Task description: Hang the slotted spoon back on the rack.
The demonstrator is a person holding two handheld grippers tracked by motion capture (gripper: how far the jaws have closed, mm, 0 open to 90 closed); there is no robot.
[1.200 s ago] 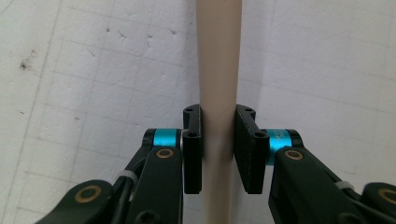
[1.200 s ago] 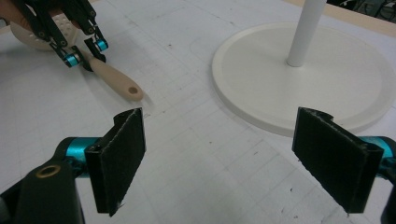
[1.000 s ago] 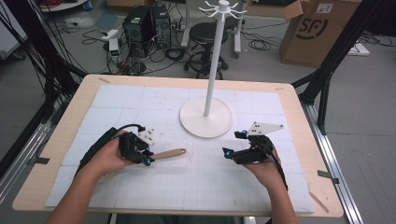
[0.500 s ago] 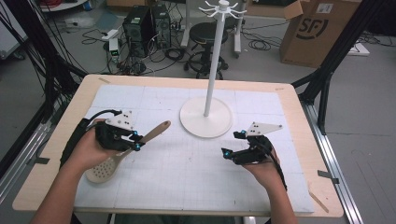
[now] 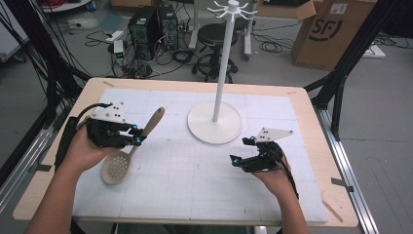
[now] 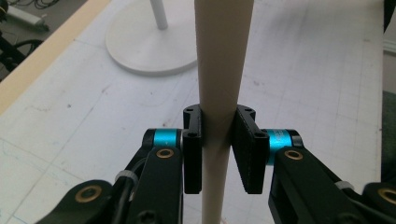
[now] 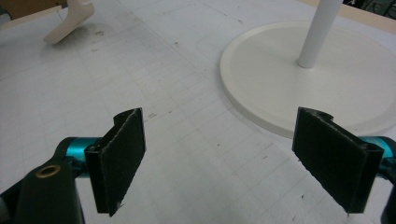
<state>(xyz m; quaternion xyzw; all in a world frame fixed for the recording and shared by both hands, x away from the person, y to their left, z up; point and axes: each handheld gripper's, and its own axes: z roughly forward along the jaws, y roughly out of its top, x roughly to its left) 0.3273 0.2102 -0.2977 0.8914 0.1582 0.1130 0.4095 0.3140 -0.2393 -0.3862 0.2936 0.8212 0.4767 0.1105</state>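
Above the left part of the white gridded mat (image 5: 195, 180), a beige slotted spoon (image 5: 127, 150) is held off the surface by its handle. Left gripper (image 5: 138, 135): jaws closed on the handle partway along its length, pads pressing both sides, as seen in the left gripper view (image 6: 218, 144). The handle tip points up and away toward the stand; the perforated bowl hangs low toward the person, over the mat near its left edge. The mat's left margin and the wooden table (image 5: 58, 195) rim lie just beyond the bowl.

Right gripper (image 5: 241, 151): jaws wide apart with nothing between them, pads (image 7: 122, 154) hovering over bare mat, as the right gripper view (image 7: 224, 158) shows. It sits well apart from the spoon, with a broad stretch of unoccupied mat between the two hands.

White hook stand (image 5: 223, 68): round base (image 5: 215, 122) resting on the far centre of the mat, slim pole upright, a ring of hooks at the top. The base edge lies near the right gripper's far jaw and is well apart from the spoon's handle tip. Open mat surrounds the base on its near side; the far table edge runs close behind it.
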